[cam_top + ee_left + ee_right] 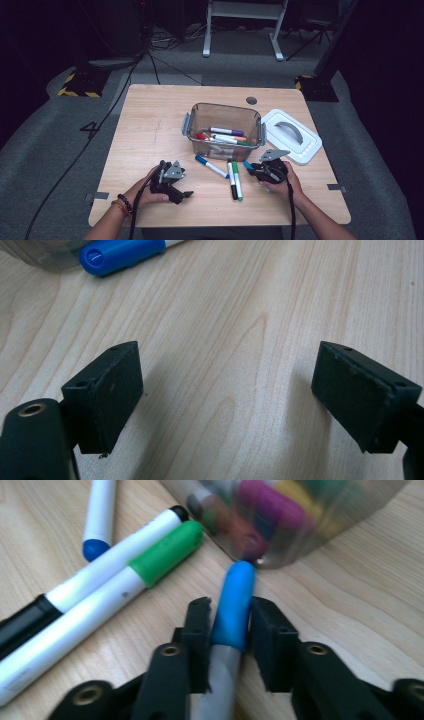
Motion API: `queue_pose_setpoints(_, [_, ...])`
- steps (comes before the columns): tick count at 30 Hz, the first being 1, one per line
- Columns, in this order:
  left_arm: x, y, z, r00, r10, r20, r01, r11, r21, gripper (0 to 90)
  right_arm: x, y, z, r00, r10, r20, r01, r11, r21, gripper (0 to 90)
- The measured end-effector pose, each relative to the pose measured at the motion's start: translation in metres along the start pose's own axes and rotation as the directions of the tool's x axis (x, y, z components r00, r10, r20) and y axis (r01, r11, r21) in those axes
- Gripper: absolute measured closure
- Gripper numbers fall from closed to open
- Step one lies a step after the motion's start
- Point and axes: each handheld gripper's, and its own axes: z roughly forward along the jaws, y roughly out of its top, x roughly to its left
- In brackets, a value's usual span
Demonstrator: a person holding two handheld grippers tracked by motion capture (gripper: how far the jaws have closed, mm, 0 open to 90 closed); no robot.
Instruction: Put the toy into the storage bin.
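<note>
My right gripper [227, 630] is clamped on the blue marker [234, 605], lying on the counter [350, 605] with its cap pointing straight ahead at the bin [300, 535], touching its wall. Left gripper [225, 395] sits open, farther off.

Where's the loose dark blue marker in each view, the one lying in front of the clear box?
High view: blue marker left of centre, just below the box.
Left gripper view: its blue cap at the top left edge.
Right gripper view: top left, beyond the black and green markers.
Shared landmark: the clear box.
</note>
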Motion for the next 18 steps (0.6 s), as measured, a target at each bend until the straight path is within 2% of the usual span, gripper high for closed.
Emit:
queue_pose_setpoints(6, [0.000, 0.000, 0.000, 1.0000, 0.000, 0.000, 0.000, 1.0000, 0.000, 13.6, -0.007, -0.004, -0.004, 0.9998, -0.016, 0.014, 0.016, 1.000, -0.005, 74.7])
queue_pose_setpoints(10, [0.000, 0.000, 0.000, 1.0000, 0.000, 0.000, 0.000, 1.0000, 0.000, 13.6, -0.012, -0.008, -0.008, 0.9997, -0.025, 0.003, 0.025, 1.000, -0.004, 74.8])
queue_pose_setpoints(13, [0.000, 0.000, 0.000, 1.0000, 0.000, 0.000, 0.000, 1.0000, 0.000, 13.6, -0.015, -0.010, -0.015, 0.9998, -0.017, 0.003, 0.018, 1.000, -0.022, 74.8])
queue_pose_setpoints(18, [0.000, 0.000, 0.000, 1.0000, 0.000, 0.000, 0.000, 1.0000, 0.000, 13.6, -0.026, -0.014, -0.032, 0.9991, 0.039, 0.018, -0.038, 0.997, -0.073, 74.8])
